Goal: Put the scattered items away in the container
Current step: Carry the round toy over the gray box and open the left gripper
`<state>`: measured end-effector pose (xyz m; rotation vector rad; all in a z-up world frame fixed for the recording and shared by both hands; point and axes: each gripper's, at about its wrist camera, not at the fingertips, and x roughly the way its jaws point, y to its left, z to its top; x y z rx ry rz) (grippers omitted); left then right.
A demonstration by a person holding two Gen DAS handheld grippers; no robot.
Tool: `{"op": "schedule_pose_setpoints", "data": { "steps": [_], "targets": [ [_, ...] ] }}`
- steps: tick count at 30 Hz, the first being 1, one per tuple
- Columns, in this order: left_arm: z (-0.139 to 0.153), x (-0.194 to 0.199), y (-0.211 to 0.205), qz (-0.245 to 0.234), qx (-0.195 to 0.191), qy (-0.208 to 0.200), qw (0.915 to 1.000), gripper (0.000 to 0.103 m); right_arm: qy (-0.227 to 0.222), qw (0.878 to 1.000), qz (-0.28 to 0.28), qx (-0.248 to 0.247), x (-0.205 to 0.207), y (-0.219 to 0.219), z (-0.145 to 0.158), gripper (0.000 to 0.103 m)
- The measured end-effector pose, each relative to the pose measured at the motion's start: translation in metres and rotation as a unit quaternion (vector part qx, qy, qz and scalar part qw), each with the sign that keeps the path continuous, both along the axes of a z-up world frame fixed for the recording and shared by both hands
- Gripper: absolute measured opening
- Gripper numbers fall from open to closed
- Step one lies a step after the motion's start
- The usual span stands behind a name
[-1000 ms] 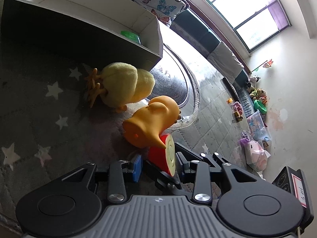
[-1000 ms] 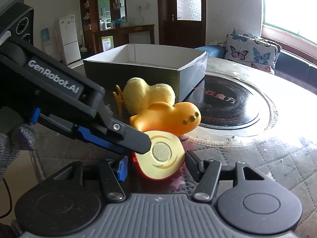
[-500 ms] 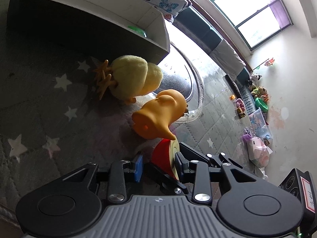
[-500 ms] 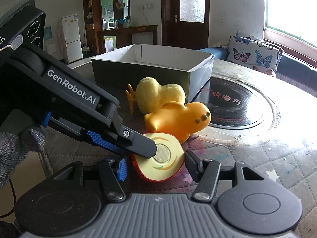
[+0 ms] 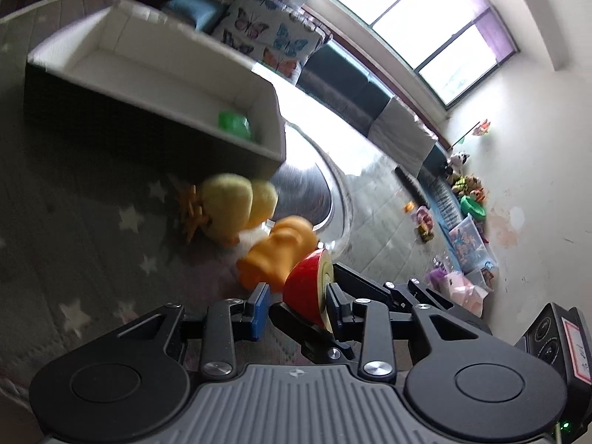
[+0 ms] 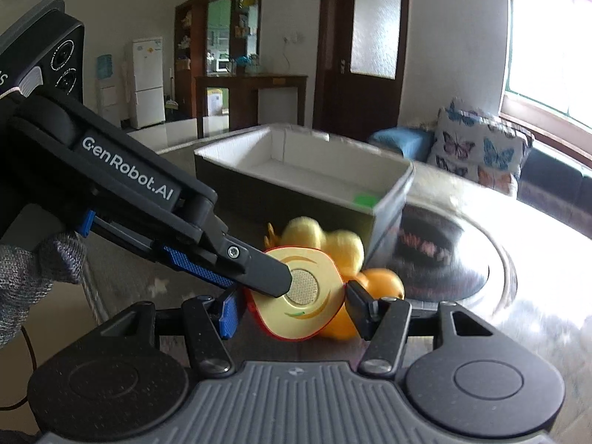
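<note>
Clamping toy apple half point(image 6: 318, 314) between both pads of right gripper point(image 6: 292, 307): jaws part-way apart, blue pad on the red rim at 9 o'clock, black finger on the cream edge at 3 o'clock.

Pressing on the same apple half, left gripper point(image 5: 296, 305): one black finger point(image 6: 266, 273) laid flat across the cream cut face, reaching in from 10 o'clock in the right wrist view; blue-padded finger point(image 6: 196, 264) running behind the red domed side, contact there hidden, so impossible to tell whether a full grip or not. Grey knit-gloved hand point(image 6: 26, 277) at 9 o'clock, beneath that gripper's body.

Remaining items, placed from the apple half in the right wrist view:
- orange rubber duck point(image 6: 384, 281), at 3 o'clock, just behind, partly covered.
- yellow plush chick point(image 6: 314, 233), at 12 o'clock, touching or nearly touching the duck, just beside the box corner.
- open box point(image 6: 259, 196), at 12 o'clock beyond the chick; dark outside, white inside; green item point(image 6: 364, 199) in its near right corner.

Surface: grey star-patterned cloth point(image 5: 74, 222); round glass turntable point(image 6: 462, 251) at 2 o'clock.

Room: butterfly cushion point(image 6: 477, 148) at 1 o'clock, dark door point(image 6: 373, 37) at 12, white fridge point(image 6: 148, 81) at 11, bright window point(image 5: 425, 29), toys along the wall point(image 5: 470, 188).
</note>
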<state>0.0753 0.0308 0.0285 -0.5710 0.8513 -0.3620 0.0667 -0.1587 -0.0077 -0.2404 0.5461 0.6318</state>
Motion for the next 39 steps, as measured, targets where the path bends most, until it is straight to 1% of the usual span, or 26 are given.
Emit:
{"op": "schedule_pose_setpoints", "data": {
  "steps": [4, 10, 14, 18, 28, 30, 35, 39],
  "targets": [
    [0.011, 0.011, 0.012, 0.016, -0.003, -0.014, 0.9998, 0.036, -0.017, 1.000, 0.009, -0.002, 0.016, 0.013, 0.012, 0.058],
    [0.025, 0.041, 0.030, 0.034, 0.001, -0.029, 0.9990, 0.036, -0.028, 0.999, 0.022, -0.001, 0.053, 0.034, 0.026, 0.058],
    [0.030, 0.069, 0.040, 0.043, 0.010, -0.029, 0.9986, 0.036, -0.026, 0.999, 0.029, -0.004, 0.084, 0.049, 0.032, 0.058],
    [0.028, 0.098, 0.051, 0.051, 0.013, -0.020, 0.9984, 0.036, -0.018, 0.999, 0.032, -0.007, 0.115, 0.062, 0.033, 0.058],
    [0.009, 0.156, 0.070, 0.057, 0.012, 0.014, 0.9982, 0.036, 0.026, 0.999, 0.035, -0.010, 0.181, 0.080, 0.017, 0.058],
    [0.004, 0.165, 0.073, 0.057, 0.013, 0.020, 0.9981, 0.036, 0.037, 0.999, 0.033, -0.010, 0.192, 0.082, 0.014, 0.058],
    [-0.013, 0.191, 0.083, 0.062, 0.003, 0.046, 0.9970, 0.036, 0.066, 0.997, 0.031, -0.014, 0.219, 0.089, 0.000, 0.058],
    [-0.024, 0.204, 0.089, 0.067, 0.002, 0.061, 0.9958, 0.036, 0.095, 0.995, 0.031, -0.020, 0.236, 0.095, -0.012, 0.058]
  ]
}}
